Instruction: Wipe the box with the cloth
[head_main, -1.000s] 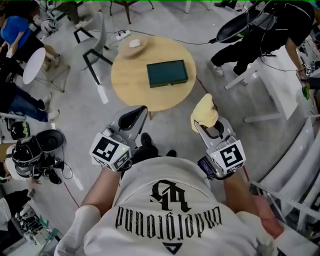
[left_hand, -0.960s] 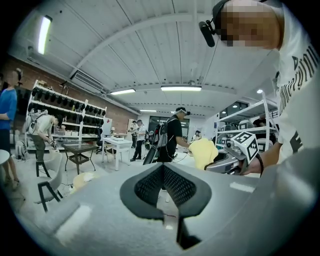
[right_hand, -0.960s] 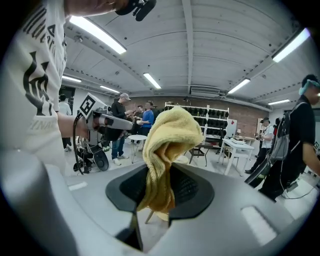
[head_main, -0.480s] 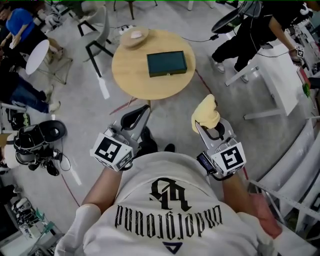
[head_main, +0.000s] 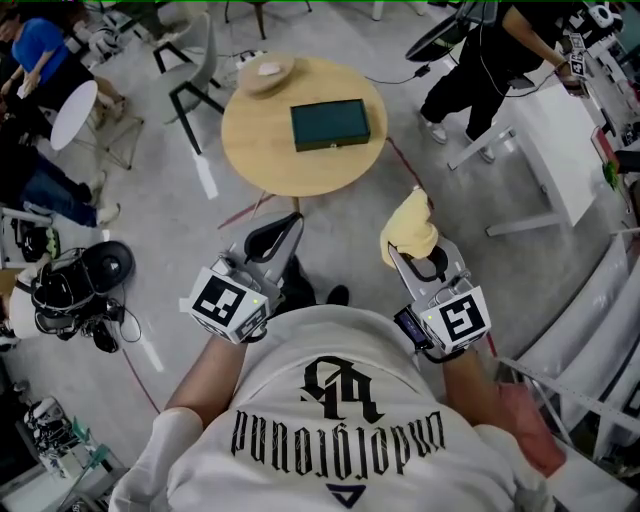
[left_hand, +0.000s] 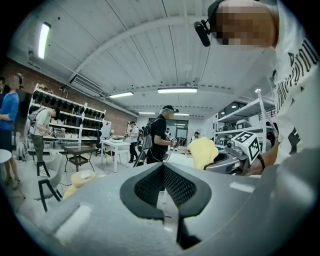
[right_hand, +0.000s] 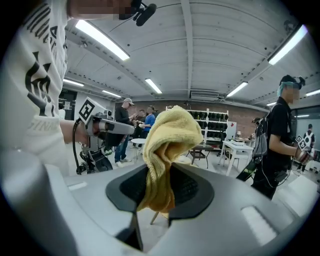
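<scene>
A dark green box (head_main: 330, 125) lies flat on the round wooden table (head_main: 255, 140), well ahead of both grippers. My right gripper (head_main: 408, 248) is shut on a bunched yellow cloth (head_main: 411, 227), and in the right gripper view the cloth (right_hand: 166, 150) stands up from between the jaws. My left gripper (head_main: 293, 221) is shut with nothing in it, and its jaws meet in the left gripper view (left_hand: 163, 167). Both grippers are held out level in front of my chest, short of the table.
A wooden bowl (head_main: 268, 72) sits at the table's far left edge. Chairs (head_main: 190, 75) stand left of the table, and a white desk (head_main: 545, 150) with a person (head_main: 490, 50) to the right. Camera gear (head_main: 75, 295) lies on the floor at left.
Both grippers have moved forward and a little up, with the cloth still held. The table and box sit slightly higher and more to the left in the head view.
</scene>
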